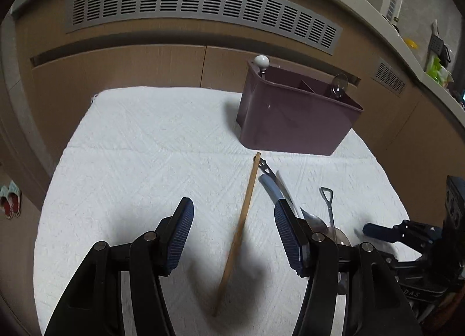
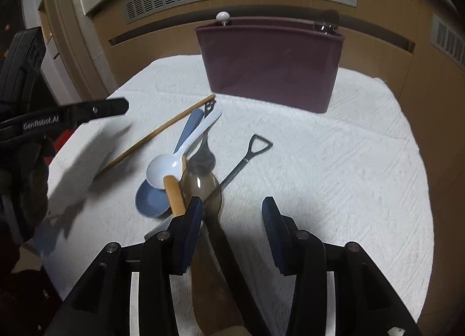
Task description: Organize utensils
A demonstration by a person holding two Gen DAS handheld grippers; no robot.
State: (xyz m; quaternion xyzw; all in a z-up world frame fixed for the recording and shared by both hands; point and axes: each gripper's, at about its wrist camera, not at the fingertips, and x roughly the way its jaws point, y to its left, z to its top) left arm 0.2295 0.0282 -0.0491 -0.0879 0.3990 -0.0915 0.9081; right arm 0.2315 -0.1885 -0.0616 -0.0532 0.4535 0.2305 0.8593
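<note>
Surface: a white textured cloth (image 1: pixel 139 144) covers the work area; fold lines run across it, and the grippers cast dark shadows on it.
Room: brown wood-grain cabinet fronts (image 1: pixel 122 68) stand behind the cloth, with a long grey slotted vent (image 1: pixel 200 7) above them and a pale counter edge over that.
Bin: a maroon caddy (image 2: pixel 270 60) stands upright at the far side of the cloth, with a white knob (image 2: pixel 223 16) and a clear spoon bowl (image 2: pixel 327 22) sticking out of its top at opposite ends.
Chopstick: a wooden stick (image 1: pixel 237 234) lies flat on the cloth, between the left gripper's fingers but touching neither.
Pile: a white spoon (image 2: pixel 177 158), a blue spoon (image 2: pixel 152 199), a dark clear spoon (image 2: pixel 203 185) and a shovel-handled utensil (image 2: pixel 247 158) lie heaped near the cloth's middle, in front of the caddy.
Left gripper (image 1: pixel 232 237): spread wide, holding nothing.
Right gripper (image 2: pixel 231 231): spread, empty, low over the pile's near end.
</note>
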